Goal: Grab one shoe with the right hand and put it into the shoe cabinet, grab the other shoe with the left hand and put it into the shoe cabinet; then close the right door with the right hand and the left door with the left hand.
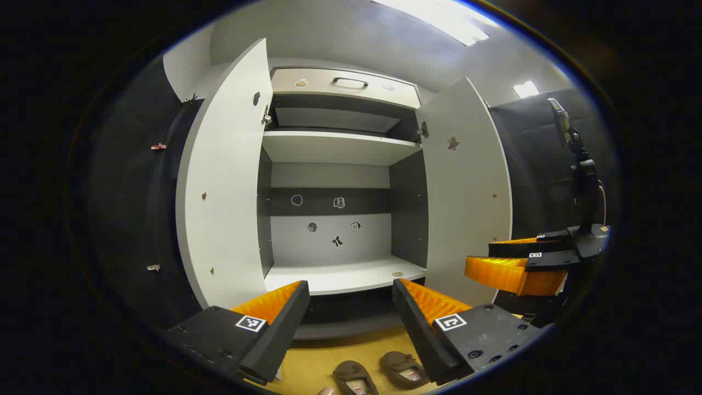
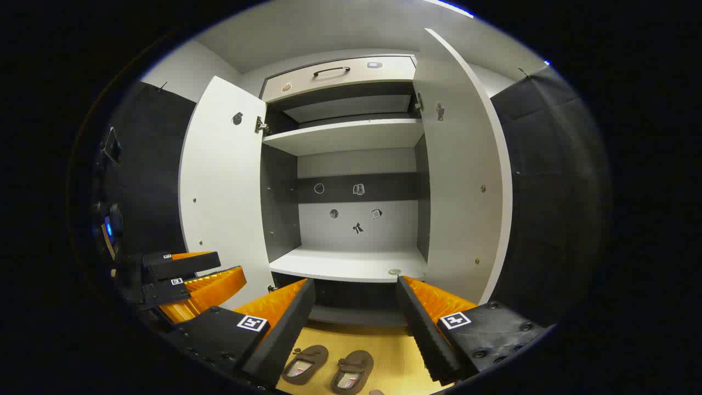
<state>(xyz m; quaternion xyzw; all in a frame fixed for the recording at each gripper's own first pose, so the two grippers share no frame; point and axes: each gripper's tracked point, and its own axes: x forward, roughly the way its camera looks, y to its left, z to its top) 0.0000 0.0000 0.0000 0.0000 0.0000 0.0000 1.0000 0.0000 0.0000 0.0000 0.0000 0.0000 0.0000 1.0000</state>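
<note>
Two brown shoes (image 2: 329, 370) lie side by side on the yellow floor. The shoe cabinet (image 2: 351, 263) stands behind them, both doors open, its shelves seemingly bare.

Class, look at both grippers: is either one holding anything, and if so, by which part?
Nothing is held. The left gripper and right gripper are both open with empty gaps. Both shoes lie on the floor before the open cabinet.

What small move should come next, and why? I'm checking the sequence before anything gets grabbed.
Probably lower the right tongs toward the nearer brown shoe. Both shoes, including the other shoe, sit on the yellow floor before the shoe cabinet, whose doors stand open, and both the right and left tongs are open and empty.
</note>
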